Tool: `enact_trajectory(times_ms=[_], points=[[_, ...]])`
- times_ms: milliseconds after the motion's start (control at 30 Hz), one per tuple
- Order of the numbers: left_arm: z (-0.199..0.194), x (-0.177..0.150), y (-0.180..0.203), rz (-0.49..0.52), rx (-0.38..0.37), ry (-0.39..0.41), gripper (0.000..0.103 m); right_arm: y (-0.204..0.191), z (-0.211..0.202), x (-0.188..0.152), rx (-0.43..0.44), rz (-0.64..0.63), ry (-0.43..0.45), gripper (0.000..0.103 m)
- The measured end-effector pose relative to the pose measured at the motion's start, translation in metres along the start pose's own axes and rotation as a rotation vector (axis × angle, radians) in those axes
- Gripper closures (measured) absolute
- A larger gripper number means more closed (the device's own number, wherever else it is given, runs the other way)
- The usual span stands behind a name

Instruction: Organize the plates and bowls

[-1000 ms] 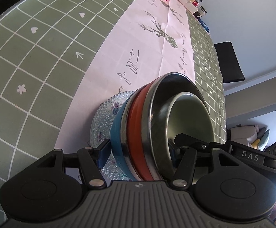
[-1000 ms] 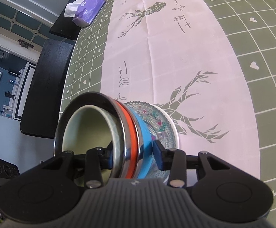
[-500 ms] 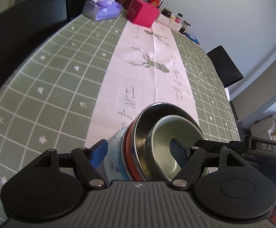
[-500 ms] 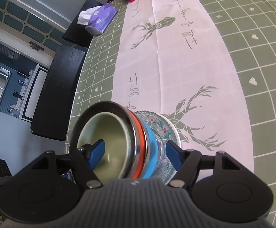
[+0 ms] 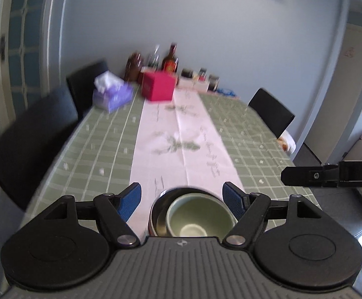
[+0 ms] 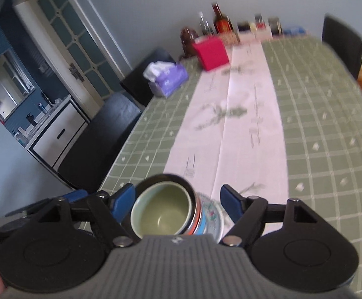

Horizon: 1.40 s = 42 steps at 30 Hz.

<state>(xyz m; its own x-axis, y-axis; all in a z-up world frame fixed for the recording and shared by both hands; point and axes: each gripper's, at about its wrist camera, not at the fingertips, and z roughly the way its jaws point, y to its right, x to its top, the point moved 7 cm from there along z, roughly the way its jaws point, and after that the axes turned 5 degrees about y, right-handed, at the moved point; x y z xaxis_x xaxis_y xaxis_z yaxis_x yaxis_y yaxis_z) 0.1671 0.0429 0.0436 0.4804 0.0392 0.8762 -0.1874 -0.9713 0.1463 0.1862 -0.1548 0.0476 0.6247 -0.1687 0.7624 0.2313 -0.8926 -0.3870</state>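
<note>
Nearest to both cameras stands the stack of bowls (image 6: 166,211), at the near end of the pink runner (image 5: 178,144) on the worktop (image 6: 325,134). A pale green bowl (image 5: 199,220) sits inside a steel bowl (image 5: 159,214); under them the right view shows an orange rim, a blue rim and a patterned glass plate (image 6: 212,220) at the bottom.

The left hand-held gripper (image 5: 182,195) is wide open and holds nothing; its 2 blue pads are on each side of the stack, apart from it. The right hand-held gripper (image 6: 177,200) is also wide open and empty, with its left pad just beside the steel rim; I cannot tell if it touches.

The stacking looks finished, so the step in hand is probably the release. To do it well, lift both grippers away with the pads open, so no rim is caught and the stack is not tilted.

Beyond the stack lie a purple tissue box (image 5: 112,94) and a red box (image 5: 158,88), then bottles by the wall.
</note>
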Motion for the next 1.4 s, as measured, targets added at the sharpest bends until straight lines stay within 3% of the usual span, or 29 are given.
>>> enact_trajectory(times_ms=[267, 467, 533, 667, 933, 1100, 1267, 1400], points=[[-0.082, 0.014, 0.061, 0.282, -0.015, 0.323, 0.016, -0.020, -0.086, -0.008, -0.100, -0.288, 0.268, 0.018], [-0.114, -0.013, 0.084, 0.294, -0.006, 0.419, 0.016, -0.021, -0.135, -0.047, -0.151, -0.392, 0.435, 0.009], [-0.118, -0.027, 0.087, 0.299, 0.015, 0.445, 0.009, -0.016, -0.145, -0.064, -0.142, -0.369, 0.459, 0.008], [-0.113, -0.053, 0.090, 0.282, 0.031, 0.416, 0.007, -0.005, -0.158, -0.097, -0.150, -0.297, 0.491, 0.003], [-0.095, -0.101, 0.084, 0.227, 0.098, 0.342, 0.005, -0.003, -0.164, -0.137, -0.203, -0.226, 0.576, 0.003], [-0.079, -0.124, 0.075, 0.203, 0.115, 0.263, 0.005, -0.001, -0.135, -0.164, -0.260, -0.254, 0.536, 0.003], [-0.062, -0.144, 0.066, 0.178, 0.130, 0.206, 0.005, 0.014, -0.101, -0.188, -0.263, -0.179, 0.442, 0.003], [-0.050, -0.157, 0.063, 0.166, 0.137, 0.173, 0.005, 0.022, -0.087, -0.192, -0.285, -0.148, 0.422, 0.003]])
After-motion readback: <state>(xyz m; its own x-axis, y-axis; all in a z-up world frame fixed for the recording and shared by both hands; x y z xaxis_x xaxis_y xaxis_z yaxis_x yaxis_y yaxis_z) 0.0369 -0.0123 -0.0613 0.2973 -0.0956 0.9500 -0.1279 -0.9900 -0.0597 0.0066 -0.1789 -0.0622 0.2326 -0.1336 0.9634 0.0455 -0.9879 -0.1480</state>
